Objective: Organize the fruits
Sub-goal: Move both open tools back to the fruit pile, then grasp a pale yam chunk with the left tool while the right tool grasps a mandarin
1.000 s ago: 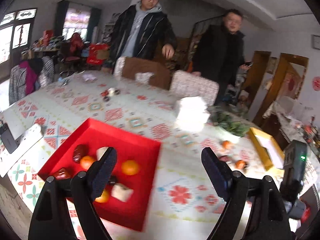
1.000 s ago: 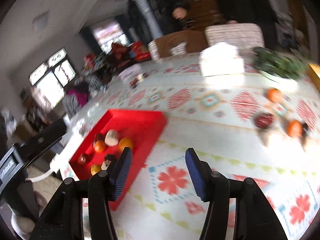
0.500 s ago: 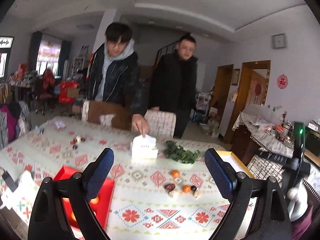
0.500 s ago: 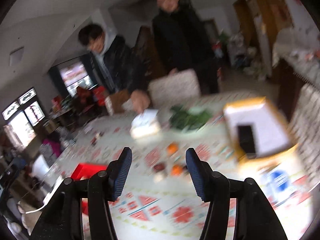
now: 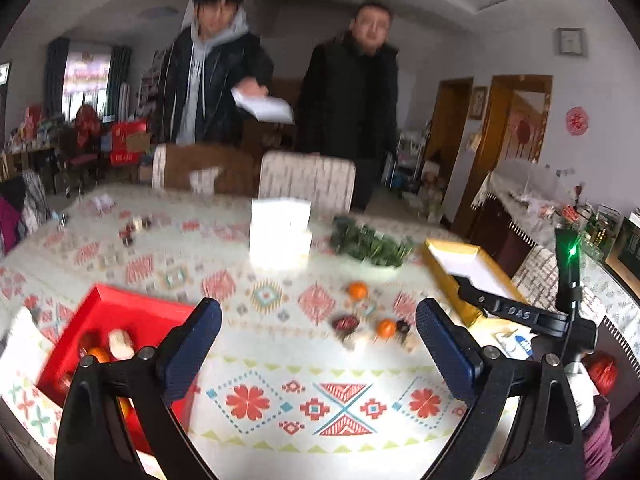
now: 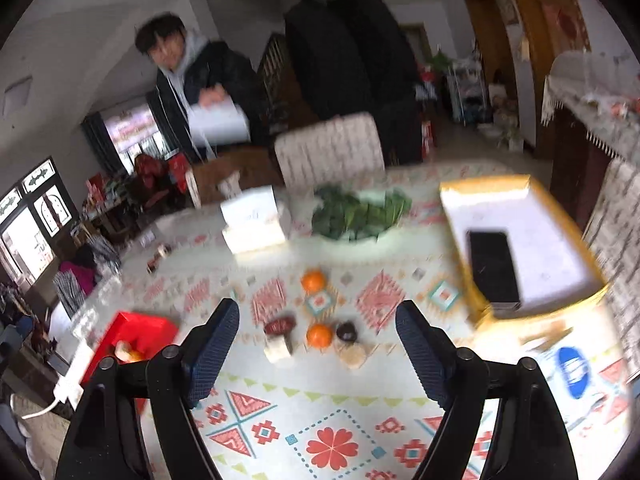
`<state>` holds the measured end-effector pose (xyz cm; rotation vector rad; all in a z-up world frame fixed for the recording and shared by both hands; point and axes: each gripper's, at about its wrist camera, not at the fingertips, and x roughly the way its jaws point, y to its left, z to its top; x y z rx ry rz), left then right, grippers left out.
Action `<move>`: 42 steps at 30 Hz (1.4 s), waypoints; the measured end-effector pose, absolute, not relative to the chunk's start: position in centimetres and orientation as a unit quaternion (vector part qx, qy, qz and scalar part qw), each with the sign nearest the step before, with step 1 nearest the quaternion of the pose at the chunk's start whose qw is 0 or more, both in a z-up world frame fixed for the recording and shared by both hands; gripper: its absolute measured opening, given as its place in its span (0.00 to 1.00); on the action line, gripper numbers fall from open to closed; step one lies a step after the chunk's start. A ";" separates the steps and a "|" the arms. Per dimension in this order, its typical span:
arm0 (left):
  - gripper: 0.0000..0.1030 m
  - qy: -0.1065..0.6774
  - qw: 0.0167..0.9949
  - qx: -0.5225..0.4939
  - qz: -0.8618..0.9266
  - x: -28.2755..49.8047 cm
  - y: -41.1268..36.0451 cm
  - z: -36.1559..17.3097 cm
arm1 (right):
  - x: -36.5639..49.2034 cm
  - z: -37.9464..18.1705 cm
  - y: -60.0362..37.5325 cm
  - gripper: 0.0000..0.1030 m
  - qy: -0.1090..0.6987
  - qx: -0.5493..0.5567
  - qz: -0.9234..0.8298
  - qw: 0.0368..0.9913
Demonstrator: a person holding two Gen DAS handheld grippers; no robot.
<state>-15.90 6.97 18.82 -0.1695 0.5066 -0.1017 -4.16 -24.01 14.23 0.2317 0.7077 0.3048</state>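
A red tray (image 5: 120, 316) with several fruits sits at the table's left; it also shows in the right wrist view (image 6: 136, 328). Loose fruit lies mid-table: two oranges (image 6: 319, 335) (image 6: 313, 281), a dark red fruit (image 6: 280, 326), a dark round fruit (image 6: 346, 331) and pale pieces (image 6: 278, 349). The same group shows in the left wrist view, with an orange (image 5: 386, 328) and a far orange (image 5: 357, 290). My left gripper (image 5: 318, 338) is open and empty above the table. My right gripper (image 6: 318, 344) is open and empty, just short of the loose fruit.
A white tissue box (image 5: 280, 228), a bowl of greens (image 6: 360, 212) and a yellow box (image 6: 520, 240) with a phone on it stand farther back. Two people stand behind chairs at the far edge. The right gripper's body (image 5: 552, 320) shows at right.
Both views have tilted down and drawn closer to the table. The right gripper's jaws have opened wider. The person in the hoodie has lifted a tissue from the box.
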 end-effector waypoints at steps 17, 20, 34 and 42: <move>0.81 0.350 0.929 -0.098 -0.076 -6.1 6.2 9.8 | 4.8 2.9 -20.9 0.51 0.441 0.085 0.188 0.873; 0.81 0.367 0.921 -0.099 -0.085 -4.9 5.3 8.3 | 5.3 3.6 -19.6 0.47 0.433 0.062 0.210 0.874; 0.81 0.401 0.907 -0.085 -0.097 -2.6 3.9 5.4 | 5.8 2.6 -17.0 0.37 0.424 -0.044 0.195 0.883; 0.81 0.411 0.902 -0.060 -0.121 -1.6 2.2 4.5 | 5.5 2.0 -16.9 0.10 0.436 -0.043 0.223 0.871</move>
